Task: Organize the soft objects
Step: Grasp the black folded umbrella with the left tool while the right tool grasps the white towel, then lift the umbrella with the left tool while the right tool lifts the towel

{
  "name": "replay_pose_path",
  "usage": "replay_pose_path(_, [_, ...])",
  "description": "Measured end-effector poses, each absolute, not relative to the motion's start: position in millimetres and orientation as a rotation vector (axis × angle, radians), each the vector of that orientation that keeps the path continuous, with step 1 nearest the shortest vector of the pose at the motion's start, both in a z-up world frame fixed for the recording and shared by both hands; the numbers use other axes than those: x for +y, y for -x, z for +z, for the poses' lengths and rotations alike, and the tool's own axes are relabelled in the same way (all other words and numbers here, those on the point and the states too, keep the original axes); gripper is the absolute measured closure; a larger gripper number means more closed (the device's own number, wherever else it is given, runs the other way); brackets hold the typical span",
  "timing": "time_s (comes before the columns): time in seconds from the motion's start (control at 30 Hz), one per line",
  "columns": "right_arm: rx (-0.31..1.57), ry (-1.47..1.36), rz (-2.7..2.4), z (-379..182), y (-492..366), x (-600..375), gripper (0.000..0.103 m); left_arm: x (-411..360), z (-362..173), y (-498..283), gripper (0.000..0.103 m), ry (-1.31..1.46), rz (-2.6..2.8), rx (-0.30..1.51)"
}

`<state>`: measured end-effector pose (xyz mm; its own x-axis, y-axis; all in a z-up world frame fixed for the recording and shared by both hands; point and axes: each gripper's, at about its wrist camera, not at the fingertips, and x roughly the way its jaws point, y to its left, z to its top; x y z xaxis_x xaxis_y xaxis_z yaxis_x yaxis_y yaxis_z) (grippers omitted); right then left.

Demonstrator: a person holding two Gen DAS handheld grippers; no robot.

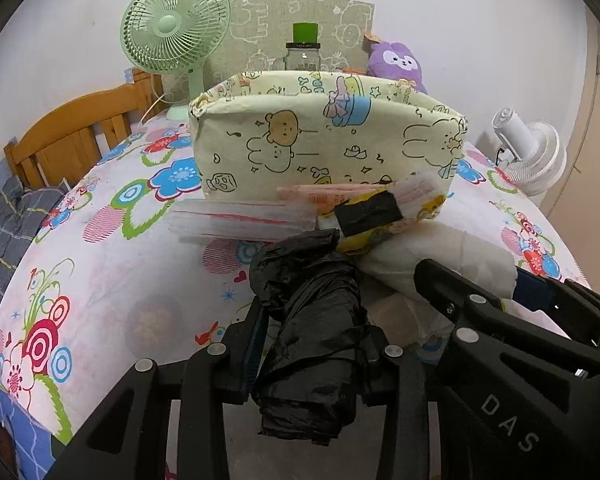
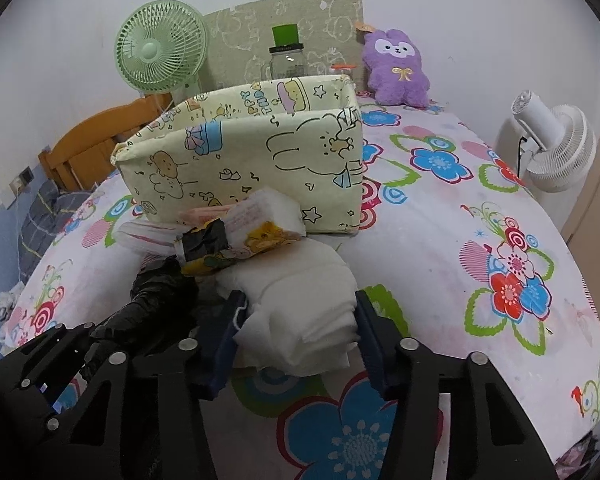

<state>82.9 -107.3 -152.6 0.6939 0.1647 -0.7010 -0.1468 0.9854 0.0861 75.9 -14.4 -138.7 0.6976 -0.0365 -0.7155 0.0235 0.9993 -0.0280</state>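
the left hand-held gripper is pointing forward and down over the bed, its jaws pinching a crumpled black plastic bag that is bulging out above and below the pads. the right hand-held gripper is tilting down at a similar slant just beside it, its two blue-padded fingers pressing against both sides of a folded white cloth lying on the flowered sheet. the two grippers are sitting close together, the right one's black frame showing at the lower right of the left wrist view.

just beyond the bag and the cloth, a yellow packet with a black patch is resting on the cloth's far end, touching a clear plastic packet with red stripes. behind these a cream fabric storage box with cartoon animals is standing open-topped on the bed, directly ahead of both grippers. farther back a green fan, a glass jar with a green lid and a purple plush toy are standing near the wall, and a white fan is standing off the bed's right edge. a wooden bed frame is showing at the left.
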Motion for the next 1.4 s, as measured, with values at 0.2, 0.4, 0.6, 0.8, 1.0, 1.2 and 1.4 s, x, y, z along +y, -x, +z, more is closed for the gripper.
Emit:
replay_pose_path(0.2, [0.775, -0.036, 0.182, -147.3, -77.1, -109.1, 0.057, -17.8, -132.4, -69.3, 0.065, 0.008, -0.034, 0.779])
replay_pose_path(0.4, [0.744, -0.038, 0.181, -138.5, -69.7, -110.5, 0.060, -19.0, -124.3, -63.9, 0.065, 0.009, -0.033, 0.753])
replay_pose_path(0.6, [0.719, -0.040, 0.177, -129.8, -64.5, -113.1, 0.060, -19.6, -116.9, -60.1, 0.065, 0.013, -0.038, 0.732])
replay_pose_path(0.8, [0.701, -0.045, 0.173, -121.6, -59.8, -116.0, 0.060, -22.6, -108.3, -57.2, 0.065, 0.013, -0.044, 0.715])
replay_pose_path(1.0, [0.671, -0.046, 0.172, -108.2, -56.6, -117.5, 0.060, -24.6, -94.6, -54.5, 0.065, 0.020, -0.050, 0.692])
replay_pose_path(1.2, [0.651, -0.042, 0.163, -93.3, -52.5, -119.4, 0.060, -28.9, -81.5, -52.1, 0.065, 0.017, -0.057, 0.678])
replay_pose_path(1.4, [0.626, -0.051, 0.159, -78.4, -48.8, -122.0, 0.060, -32.3, -66.1, -48.5, 0.065, 0.014, -0.070, 0.653])
